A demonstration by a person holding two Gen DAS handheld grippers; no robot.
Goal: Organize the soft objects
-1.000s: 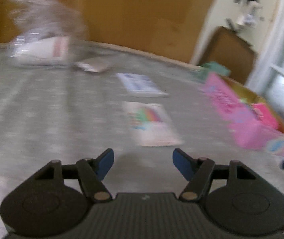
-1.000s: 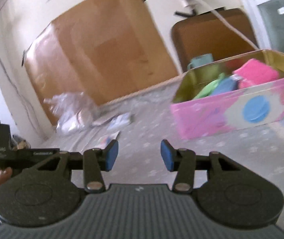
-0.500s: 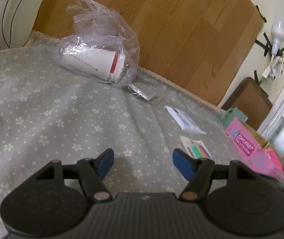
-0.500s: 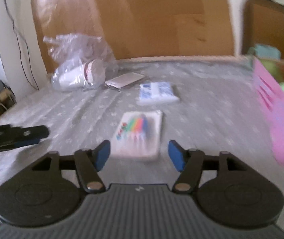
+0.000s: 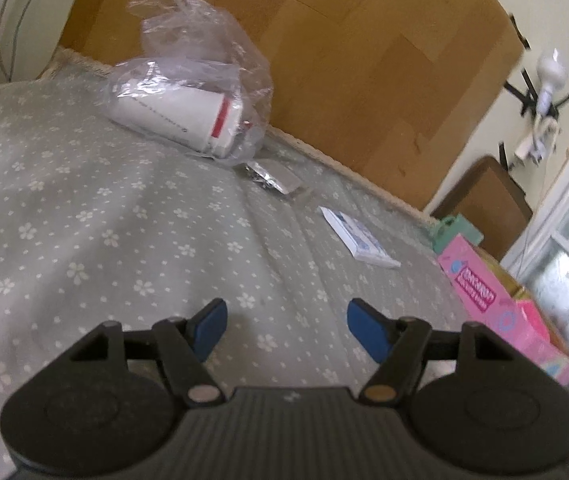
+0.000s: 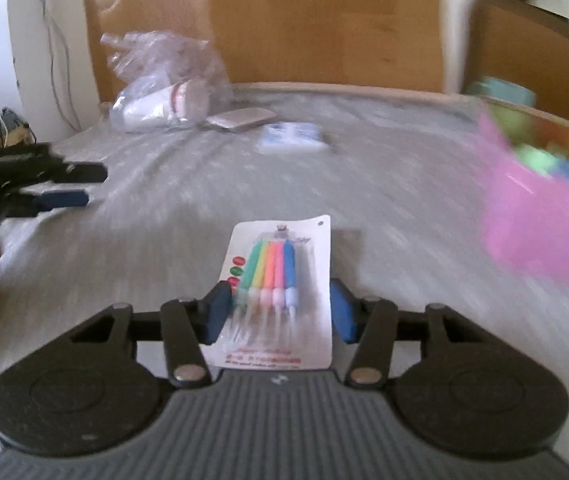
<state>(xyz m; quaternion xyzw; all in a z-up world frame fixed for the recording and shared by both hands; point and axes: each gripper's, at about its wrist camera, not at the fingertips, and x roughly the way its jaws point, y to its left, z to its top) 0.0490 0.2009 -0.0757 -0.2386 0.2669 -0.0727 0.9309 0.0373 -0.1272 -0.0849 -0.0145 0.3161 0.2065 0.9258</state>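
Note:
A flat white pack of coloured candles (image 6: 280, 276) lies on the grey flowered bedspread (image 6: 384, 200). My right gripper (image 6: 280, 312) is open, its blue fingers on either side of the pack's near half. My left gripper (image 5: 284, 330) is open and empty above bare bedspread (image 5: 104, 240); it also shows at the left of the right wrist view (image 6: 60, 188). A white-blue packet (image 5: 358, 238) (image 6: 292, 136), a silver pouch (image 5: 274, 176) (image 6: 242, 118) and a clear plastic bag holding a white roll (image 5: 188, 108) (image 6: 164, 100) lie further back.
A pink box (image 5: 504, 312) (image 6: 540, 216) with soft coloured items inside stands at the bed's right side. A wooden headboard (image 5: 344, 60) rises behind the bed. A brown chair back (image 6: 524, 48) and a teal object (image 5: 456, 230) are at the far right.
My right gripper has moved forward and down until its open fingers flank the candle pack. My left gripper has shifted slightly; the candle pack has left its view.

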